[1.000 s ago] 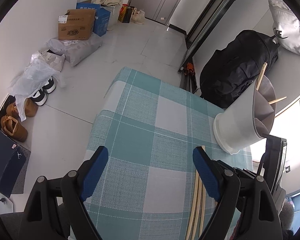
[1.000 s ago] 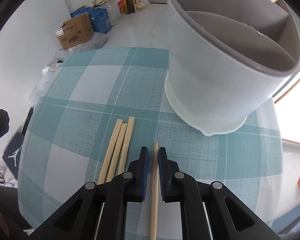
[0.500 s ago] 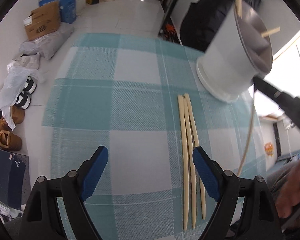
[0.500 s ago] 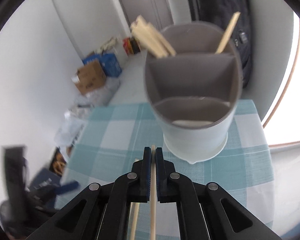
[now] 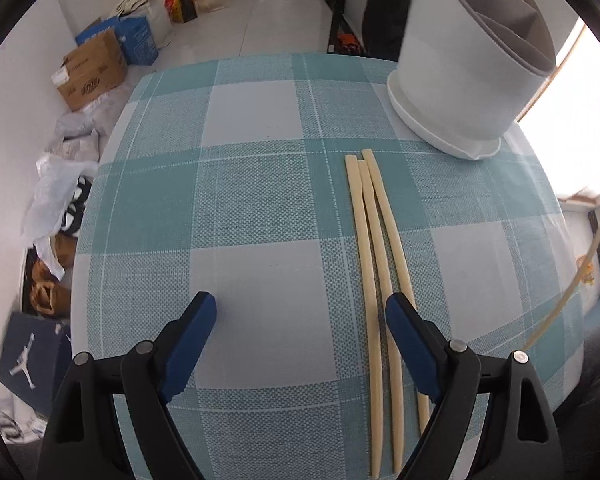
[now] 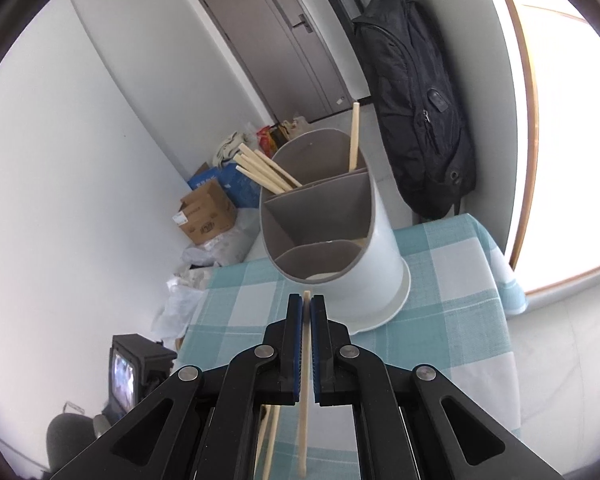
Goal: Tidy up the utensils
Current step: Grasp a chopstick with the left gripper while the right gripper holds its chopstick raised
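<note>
Wooden chopsticks [image 5: 374,264]: three on cloth; left claw [image 5: 300,312] wide, empty; right claw [image 6: 307,308] pinching one chopstick [image 6: 305,380]

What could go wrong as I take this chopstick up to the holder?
The right gripper pinches the chopstick near one end, so the long free part could swivel or slip out. The holder is tall with three compartments; a nudge on its rim might tip it. The open left gripper hovers by three loose chopsticks and could scatter them.

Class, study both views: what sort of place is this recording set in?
Probably a lived-in home room, not a kitchen: a table with a checked cloth, a backpack hanging by the door, and cardboard boxes on the floor.
</note>
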